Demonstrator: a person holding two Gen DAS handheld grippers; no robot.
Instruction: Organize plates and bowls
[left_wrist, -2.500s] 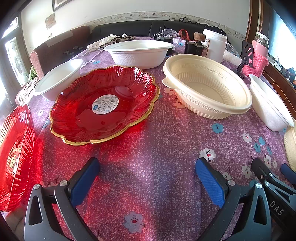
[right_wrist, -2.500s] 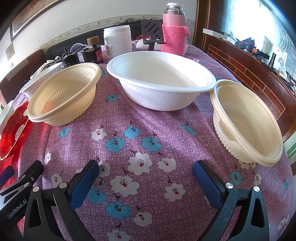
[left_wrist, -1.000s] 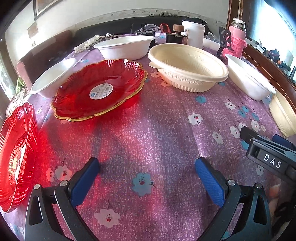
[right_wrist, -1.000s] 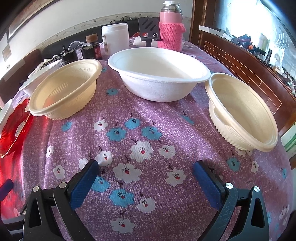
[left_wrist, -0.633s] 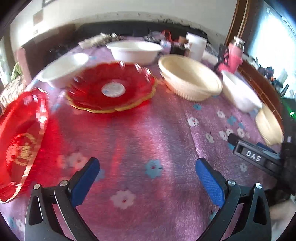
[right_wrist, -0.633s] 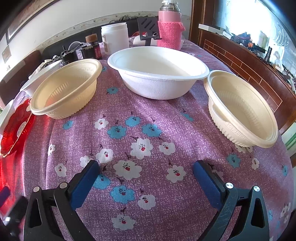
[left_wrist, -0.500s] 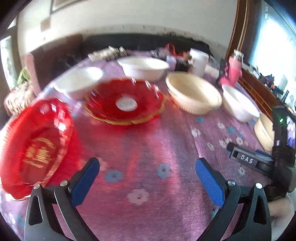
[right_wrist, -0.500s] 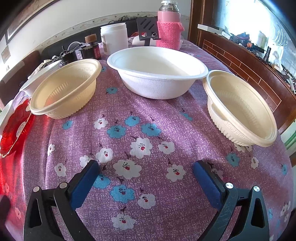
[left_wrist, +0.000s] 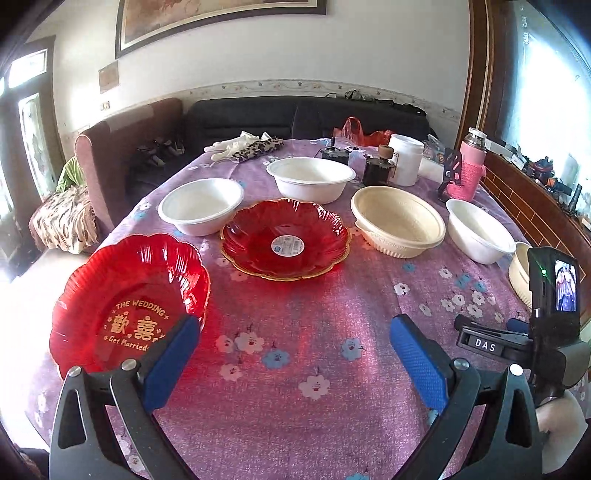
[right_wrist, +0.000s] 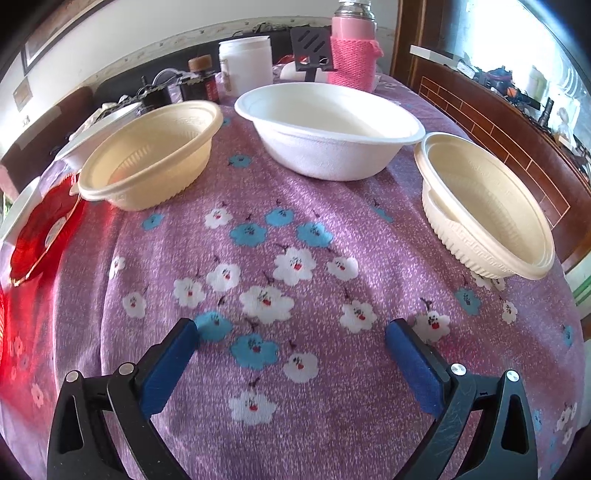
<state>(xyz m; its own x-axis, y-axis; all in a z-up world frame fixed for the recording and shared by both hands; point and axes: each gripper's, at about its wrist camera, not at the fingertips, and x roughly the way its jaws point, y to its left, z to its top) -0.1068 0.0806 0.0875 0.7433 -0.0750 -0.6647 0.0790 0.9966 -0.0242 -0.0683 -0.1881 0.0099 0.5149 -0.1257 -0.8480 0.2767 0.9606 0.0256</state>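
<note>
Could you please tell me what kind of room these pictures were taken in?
Most likely a living or dining room in a home. A table under a flowered purple tablecloth holds bowls and plates, a dark sofa runs along the far wall, and a framed picture hangs above it.

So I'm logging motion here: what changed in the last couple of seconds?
The left gripper drew back and rose, open and empty, so both red plates now show. The right gripper barely shifted, also open. No plate or bowl moved; nothing was grasped.
</note>
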